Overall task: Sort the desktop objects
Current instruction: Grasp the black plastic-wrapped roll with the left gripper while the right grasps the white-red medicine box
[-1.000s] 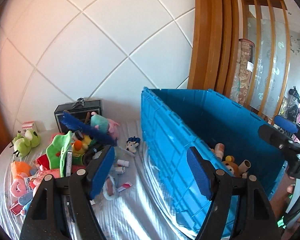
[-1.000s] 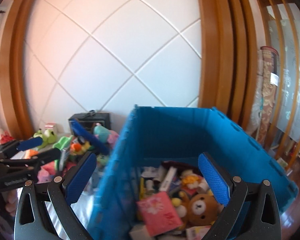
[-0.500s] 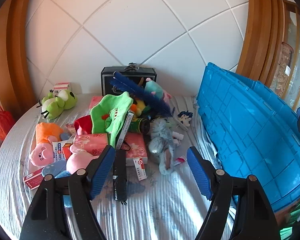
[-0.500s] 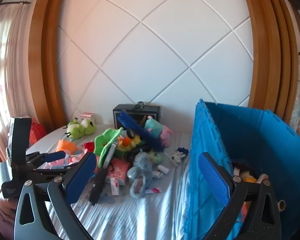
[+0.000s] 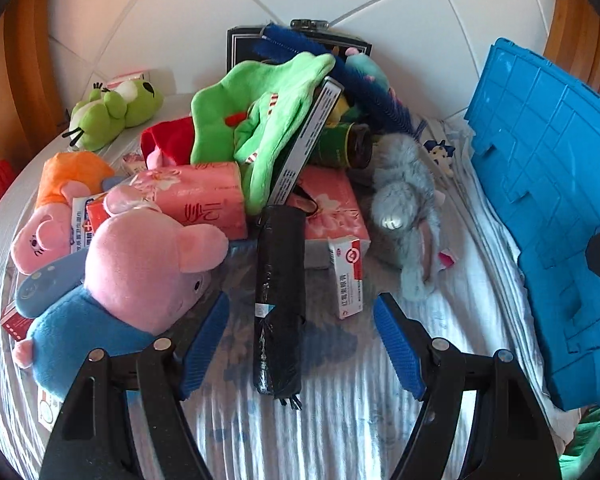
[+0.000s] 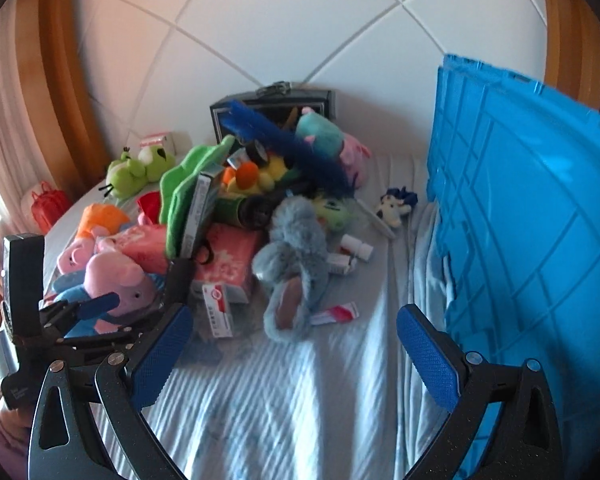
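Observation:
A heap of toys and boxes lies on the striped tablecloth (image 5: 340, 432). My left gripper (image 5: 300, 336) is open, low over a black folded umbrella (image 5: 278, 292) that lies lengthwise between its blue pads without touching them. A pink pig plush in blue (image 5: 132, 276) sits by the left pad, a white and red medicine box (image 5: 348, 276) by the right. My right gripper (image 6: 296, 356) is open over bare cloth, a grey plush (image 6: 296, 264) just beyond it. The left gripper (image 6: 100, 312) shows at the left of the right wrist view. The blue crate (image 6: 532, 216) stands to the right.
Behind the heap are a green plush (image 5: 268, 120), a pink tissue pack (image 5: 196, 196), a green frog plush (image 5: 112, 112), a blue brush (image 5: 340, 68) and a black case (image 5: 296, 40) against the white panelled wall. A red bag (image 6: 48, 204) sits at the table's left edge.
Both grippers have swung left from over the blue crate and dropped toward the pile. The umbrella now lies between the left pads. The crate's inside has gone out of view.

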Motion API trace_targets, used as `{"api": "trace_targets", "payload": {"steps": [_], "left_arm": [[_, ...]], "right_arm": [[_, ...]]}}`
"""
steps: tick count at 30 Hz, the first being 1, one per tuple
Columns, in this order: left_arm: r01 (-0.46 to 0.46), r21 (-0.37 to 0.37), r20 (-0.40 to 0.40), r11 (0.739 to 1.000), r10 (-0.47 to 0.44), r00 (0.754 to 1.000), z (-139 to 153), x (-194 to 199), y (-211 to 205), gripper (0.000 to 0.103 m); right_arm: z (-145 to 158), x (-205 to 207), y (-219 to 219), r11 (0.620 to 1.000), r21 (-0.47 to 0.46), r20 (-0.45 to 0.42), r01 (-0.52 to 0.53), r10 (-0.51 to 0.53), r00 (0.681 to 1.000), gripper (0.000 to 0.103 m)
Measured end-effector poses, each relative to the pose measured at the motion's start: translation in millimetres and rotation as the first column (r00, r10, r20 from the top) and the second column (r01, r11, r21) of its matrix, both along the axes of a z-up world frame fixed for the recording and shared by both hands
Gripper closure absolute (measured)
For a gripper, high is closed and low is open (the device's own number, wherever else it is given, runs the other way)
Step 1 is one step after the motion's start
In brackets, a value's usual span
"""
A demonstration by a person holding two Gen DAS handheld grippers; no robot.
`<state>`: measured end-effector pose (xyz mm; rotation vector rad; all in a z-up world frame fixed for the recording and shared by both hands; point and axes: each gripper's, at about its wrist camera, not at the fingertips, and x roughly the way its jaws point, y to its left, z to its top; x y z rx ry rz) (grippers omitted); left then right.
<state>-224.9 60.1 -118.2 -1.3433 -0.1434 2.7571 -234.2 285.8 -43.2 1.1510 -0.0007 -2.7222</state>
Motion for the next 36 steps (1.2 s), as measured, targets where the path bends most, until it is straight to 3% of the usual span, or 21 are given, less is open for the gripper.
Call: {"api": "trace_targets", "payload": {"steps": [5,8,12,13,14,16,20,21,22,24,29,36], "left_arm": [[0.003,-0.011,0.05,1.0,-0.002,0.999,-36.4,-23.9,-1.9,0.029],[0.003,-0.032,0.051,0.999,-0.001,0.999,-48.4,-33.4,-0.9,0.031],[0.01,-0.039,0.053,0.999,-0.008,0.999,-60.1,-43.1,-1.8,0.058],[0.015,-0.033,0.058,0.999,-0.013,0.998,-62.5,-44.3,-2.8,0.06],[0.014,-0.033,0.059,0.999,-0.012,0.998,-64.4,-44.8,-4.1,0.06],[0.01,-0.037,0.056,0.999,-0.008,0.998,-66.6,-44.5,-5.6,0.062],[0.005,-0.032,0.067,0.999,-0.003,0.998,-71.9,-47.8,-10.1,0.067],[0.004,-0.033,0.068,0.999,-0.002,0.998,-72.9,-48.2,-10.9,0.069],[0.006,-0.032,0.067,0.999,-0.004,0.998,-73.2,-48.2,-11.2,0.069],[0.011,-0.037,0.068,0.999,-0.008,0.998,-72.1,-46.6,-10.3,0.069],[0.001,-0.016,0.058,1.0,0.0,0.998,-60.5,-36.4,-13.0,0.069],[0.014,-0.005,-0.074,1.0,-0.015,0.997,-3.7,1.0,-10.4,0.069]], "right_arm": [[-45.8,-34.4,-8.4,1.0,0.017,0.101,0.014,-0.015,0.995,0.0],[-71.9,-53.1,-23.8,0.999,-0.028,0.176,-0.029,0.033,0.984,0.0],[-96.2,-72.4,-52.3,0.995,-0.056,0.236,-0.084,0.095,0.967,0.0],[-101.1,-76.4,-58.6,0.993,-0.07,0.249,-0.097,0.111,0.962,0.002],[-104.4,-79.1,-64.8,0.991,-0.077,0.258,-0.109,0.126,0.958,0.006],[-109.9,-84.9,-76.2,0.989,-0.073,0.265,-0.131,0.146,0.953,0.025],[-125.5,-97.8,-92.4,0.984,-0.082,0.297,-0.159,0.176,0.939,0.033],[-129.1,-100.5,-95.7,0.983,-0.083,0.301,-0.165,0.183,0.936,0.039],[-132.7,-103.2,-98.8,0.983,-0.076,0.304,-0.17,0.185,0.934,0.057],[-136.9,-105.6,-102.6,0.983,-0.066,0.308,-0.174,0.186,0.933,0.075],[-119.3,-92.9,-100.3,0.979,-0.053,0.26,-0.199,0.206,0.943,0.075],[-60.7,-53.7,-83.6,0.981,-0.036,0.139,-0.192,0.195,0.971,0.075]]}}
